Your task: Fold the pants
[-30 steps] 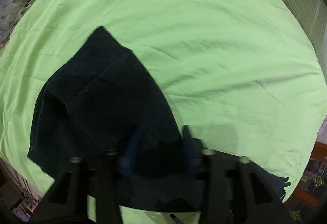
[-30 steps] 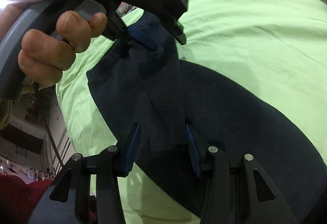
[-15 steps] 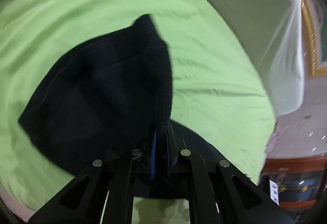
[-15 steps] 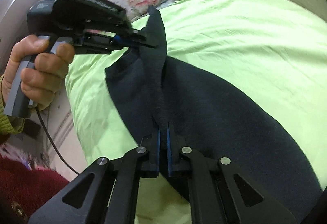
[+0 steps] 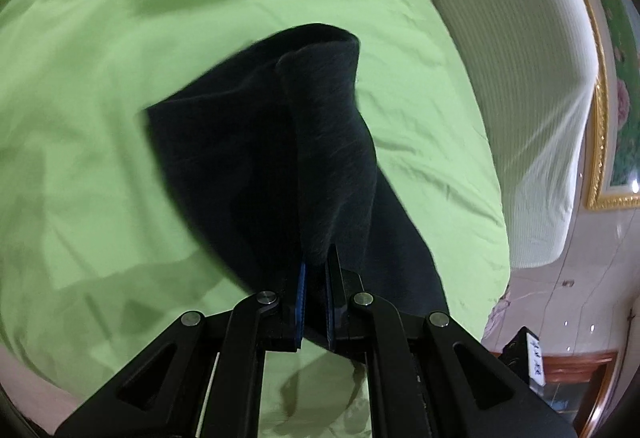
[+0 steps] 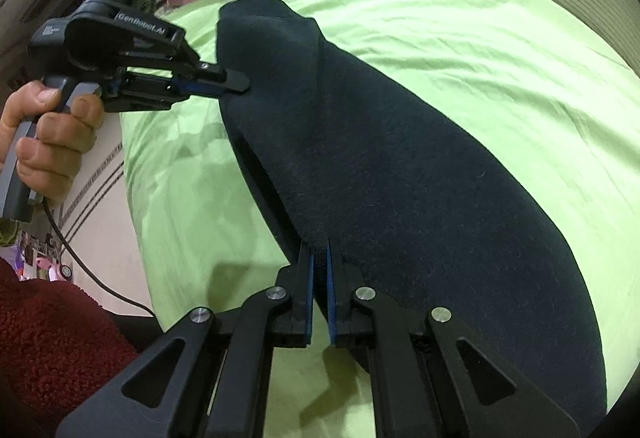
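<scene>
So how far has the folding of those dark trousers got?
Early days, I'd judge. Done: both tongs, left and right, have clamped an edge of the dark navy fabric pants. In hand: that edge is lifted off the lime-green bedsheet, curling over. Left: laying it across and flattening it; no neat fold shows so far.

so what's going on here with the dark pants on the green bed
A person is folding dark pants on a bed covered by a green sheet, using two handheld grippers. The left gripper and the right gripper are each shut on an edge of the fabric, holding that end raised off the sheet while the rest lies on the bed. In the right wrist view, a hand holds the left gripper's handle. The fold is not laid down yet.
</scene>
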`<state>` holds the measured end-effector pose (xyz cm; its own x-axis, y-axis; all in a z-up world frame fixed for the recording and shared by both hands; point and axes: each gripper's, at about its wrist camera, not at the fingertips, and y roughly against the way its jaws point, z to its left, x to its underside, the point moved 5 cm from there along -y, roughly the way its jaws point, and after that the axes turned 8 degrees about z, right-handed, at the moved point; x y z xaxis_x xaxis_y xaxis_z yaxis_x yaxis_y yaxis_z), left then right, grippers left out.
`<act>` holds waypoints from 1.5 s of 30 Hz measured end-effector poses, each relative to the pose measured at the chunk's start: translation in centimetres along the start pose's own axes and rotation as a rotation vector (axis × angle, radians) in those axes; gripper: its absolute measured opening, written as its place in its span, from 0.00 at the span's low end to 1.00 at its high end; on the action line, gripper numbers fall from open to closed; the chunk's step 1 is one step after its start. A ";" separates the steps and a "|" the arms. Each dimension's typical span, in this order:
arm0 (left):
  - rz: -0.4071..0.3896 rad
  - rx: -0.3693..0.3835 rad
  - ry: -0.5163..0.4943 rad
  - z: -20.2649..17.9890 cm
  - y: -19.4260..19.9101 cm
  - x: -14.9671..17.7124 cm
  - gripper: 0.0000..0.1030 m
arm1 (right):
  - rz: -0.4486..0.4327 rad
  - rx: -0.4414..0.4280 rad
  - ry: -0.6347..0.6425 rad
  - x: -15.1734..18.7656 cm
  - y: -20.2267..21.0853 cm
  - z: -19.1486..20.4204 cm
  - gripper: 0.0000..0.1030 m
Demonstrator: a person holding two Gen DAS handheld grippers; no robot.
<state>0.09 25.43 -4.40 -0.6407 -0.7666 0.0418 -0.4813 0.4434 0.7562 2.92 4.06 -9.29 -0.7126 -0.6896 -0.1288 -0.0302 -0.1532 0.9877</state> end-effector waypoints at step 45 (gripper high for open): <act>-0.021 -0.179 0.102 5.1 -0.7 -4.6 0.64 | 0.030 -0.119 -0.418 -5.2 -2.6 -13.4 0.40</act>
<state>0.29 30.98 -8.45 -0.5632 -0.8221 0.0840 -0.3739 0.3442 0.8612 16.08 -1.50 -12.38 -0.9353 -0.3527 -0.0290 0.0584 -0.2346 0.9703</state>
